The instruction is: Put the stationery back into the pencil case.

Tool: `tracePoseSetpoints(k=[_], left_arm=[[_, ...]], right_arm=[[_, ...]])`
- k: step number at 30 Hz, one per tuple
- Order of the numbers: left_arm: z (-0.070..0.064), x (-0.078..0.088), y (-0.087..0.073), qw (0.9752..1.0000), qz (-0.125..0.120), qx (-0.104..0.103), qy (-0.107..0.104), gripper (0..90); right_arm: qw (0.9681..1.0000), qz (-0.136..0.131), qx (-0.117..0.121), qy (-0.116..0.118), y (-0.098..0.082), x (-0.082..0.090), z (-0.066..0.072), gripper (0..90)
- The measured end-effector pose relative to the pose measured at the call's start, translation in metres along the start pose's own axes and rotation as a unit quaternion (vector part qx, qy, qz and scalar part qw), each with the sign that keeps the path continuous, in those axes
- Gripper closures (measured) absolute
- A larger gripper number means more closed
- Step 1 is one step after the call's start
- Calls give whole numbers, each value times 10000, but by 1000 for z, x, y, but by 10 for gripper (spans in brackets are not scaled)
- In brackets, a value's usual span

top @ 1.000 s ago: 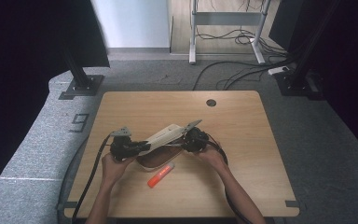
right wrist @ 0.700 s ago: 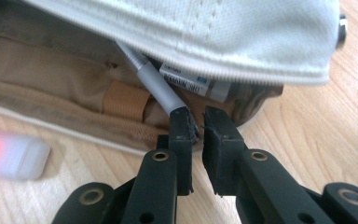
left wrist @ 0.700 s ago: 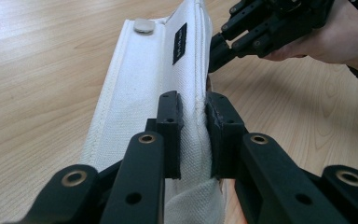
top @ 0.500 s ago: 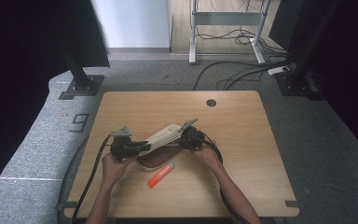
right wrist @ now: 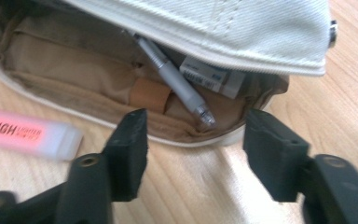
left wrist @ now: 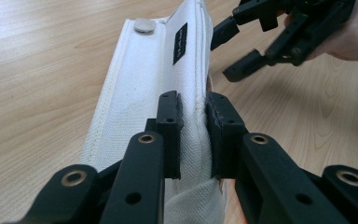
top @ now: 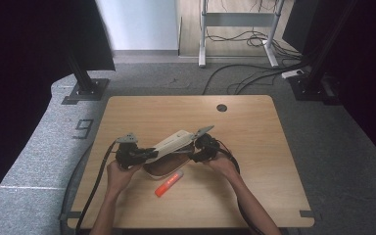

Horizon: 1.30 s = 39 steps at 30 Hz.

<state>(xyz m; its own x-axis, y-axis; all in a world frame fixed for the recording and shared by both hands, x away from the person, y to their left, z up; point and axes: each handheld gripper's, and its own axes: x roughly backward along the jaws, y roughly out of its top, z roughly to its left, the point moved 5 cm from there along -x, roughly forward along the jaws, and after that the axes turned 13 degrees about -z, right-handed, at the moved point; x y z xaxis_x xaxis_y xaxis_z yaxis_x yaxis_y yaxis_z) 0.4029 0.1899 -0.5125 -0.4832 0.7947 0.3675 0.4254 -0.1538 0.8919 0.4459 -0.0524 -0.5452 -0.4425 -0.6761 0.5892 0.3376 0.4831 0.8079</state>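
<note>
The light wooden tabletop [top: 254, 161] carries a cream canvas pencil case with a tan lining [top: 169, 152], lying near the person's edge, a little left of the middle. In the high view its long axis runs on a slant, from lower left near the left gripper [top: 144, 154] up to the right toward the right gripper [top: 196, 152]. The case's white flap [left wrist: 144, 88] is lifted off the open body; its snap-button end [left wrist: 143, 25] points away from the left gripper.

The left gripper's jaws are clamped tight on the canvas edge of that flap, with the cloth pinched between the pads [left wrist: 170, 126]. The right gripper [right wrist: 193, 149] sits just in front of the open mouth of the case; its jaws have just been opening, stand apart and grip nothing.

Inside the case lie a silver-grey pen [right wrist: 175, 81], slanted with its tip toward the right gripper, and a white eraser in a printed sleeve [right wrist: 212, 77] beside it. An orange highlighter pen [top: 169, 183] lies on the tabletop just beside the case, on the person's side, roughly parallel to it.
</note>
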Motion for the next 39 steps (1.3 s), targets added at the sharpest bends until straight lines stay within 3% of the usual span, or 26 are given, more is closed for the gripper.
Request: tracePoseSetpoints(k=[5,17,21,28,39], left_arm=[[0,0,0,10000,7,-1,-7,763],[0,0,0,10000,9,-4,-13,762],[-1,0,0,10000,9,-7,-14,762],[-1,0,0,10000,5,4,-15,762],[-1,0,0,10000,11,-3,-24,762]], right_arm=[[9999,-107,53,113,-4,6,6,267],[9991,-214,90,358,-13,16,21,177],[9980,-305,116,533,-15,18,32,141],[9960,-239,288,816,-17,16,49,153],[9891,-169,611,1331,-11,-4,83,255]])
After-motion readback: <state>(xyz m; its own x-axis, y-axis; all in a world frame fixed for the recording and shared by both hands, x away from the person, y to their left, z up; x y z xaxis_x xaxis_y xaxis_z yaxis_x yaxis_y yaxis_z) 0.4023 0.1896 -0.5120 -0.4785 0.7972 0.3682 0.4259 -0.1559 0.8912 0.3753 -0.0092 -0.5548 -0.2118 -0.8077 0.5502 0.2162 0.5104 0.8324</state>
